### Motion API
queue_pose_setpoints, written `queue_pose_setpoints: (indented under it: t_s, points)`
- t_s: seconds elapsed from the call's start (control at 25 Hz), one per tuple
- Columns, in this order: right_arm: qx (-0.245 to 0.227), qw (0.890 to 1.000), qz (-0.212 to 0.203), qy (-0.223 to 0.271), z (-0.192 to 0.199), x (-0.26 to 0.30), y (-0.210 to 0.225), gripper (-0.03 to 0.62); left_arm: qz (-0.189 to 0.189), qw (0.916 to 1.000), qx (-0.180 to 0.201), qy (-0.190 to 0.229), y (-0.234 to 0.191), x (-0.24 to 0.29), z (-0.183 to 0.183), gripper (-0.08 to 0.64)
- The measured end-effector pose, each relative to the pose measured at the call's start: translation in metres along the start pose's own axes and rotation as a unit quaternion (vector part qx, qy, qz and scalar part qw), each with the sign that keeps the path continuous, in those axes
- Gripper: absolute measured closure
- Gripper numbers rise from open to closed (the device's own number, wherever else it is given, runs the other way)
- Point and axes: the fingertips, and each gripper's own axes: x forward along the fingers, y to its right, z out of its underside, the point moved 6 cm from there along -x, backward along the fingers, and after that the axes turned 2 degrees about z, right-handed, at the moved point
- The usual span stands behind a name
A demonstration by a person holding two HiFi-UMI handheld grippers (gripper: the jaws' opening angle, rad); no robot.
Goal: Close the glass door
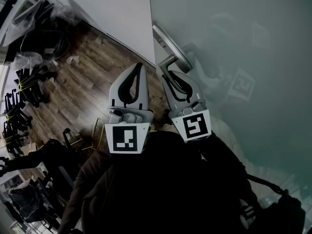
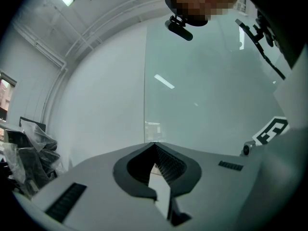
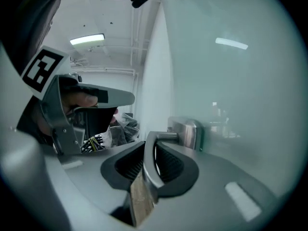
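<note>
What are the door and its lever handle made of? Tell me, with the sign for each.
Glass door: frosted glass, seemingly; pale green, translucent, with faint reflections. Lever handle: brushed metal, probably steel; grey satin sheen.

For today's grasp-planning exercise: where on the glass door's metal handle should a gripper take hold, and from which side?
Grip the handle by its slim lever bar, clear of the mount on the glass door, coming from the bar's free end so the jaws close across its thickness. The right gripper holds it this way.

right tongs (image 3: pixel 154 148) | clamped on door handle (image 3: pixel 147 174) | handle mounted on glass door (image 3: pixel 231 81)
</note>
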Motion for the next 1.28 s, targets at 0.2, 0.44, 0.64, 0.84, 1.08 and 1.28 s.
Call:
queue_pose_setpoints:
  t_s: [0.2,0.44,0.64,0.84,1.08,1.28]
  points:
    - [0.018,1.000,0.004,0.006,-0.004,0.005,0.000,0.529,-0.004,1.0000,-0.001,-0.005,-0.010,-0.003,-0.001,0.563]
    - [0.028,0.999,-0.013,0.006,-0.002,0.005,-0.010,0.529,0.007,1.0000,-0.004,-0.004,-0.015,-0.012,0.003,0.563]
    - [0.019,1.000,-0.021,-0.002,-0.002,0.000,-0.026,0.529,0.017,0.9998,-0.009,-0.006,-0.022,-0.027,0.004,0.563]
    - [0.020,0.999,-0.028,0.001,-0.004,-0.002,-0.041,0.531,0.022,0.9997,-0.007,-0.008,-0.037,-0.041,0.003,0.563]
    - [0.034,0.998,-0.054,-0.001,-0.001,-0.012,-0.064,0.531,0.018,0.9998,0.010,-0.003,-0.017,-0.071,0.002,0.563]
    - [0.017,0.997,-0.079,-0.012,-0.010,-0.020,-0.087,0.529,-0.043,0.9990,-0.004,0.003,-0.005,-0.110,-0.016,0.563]
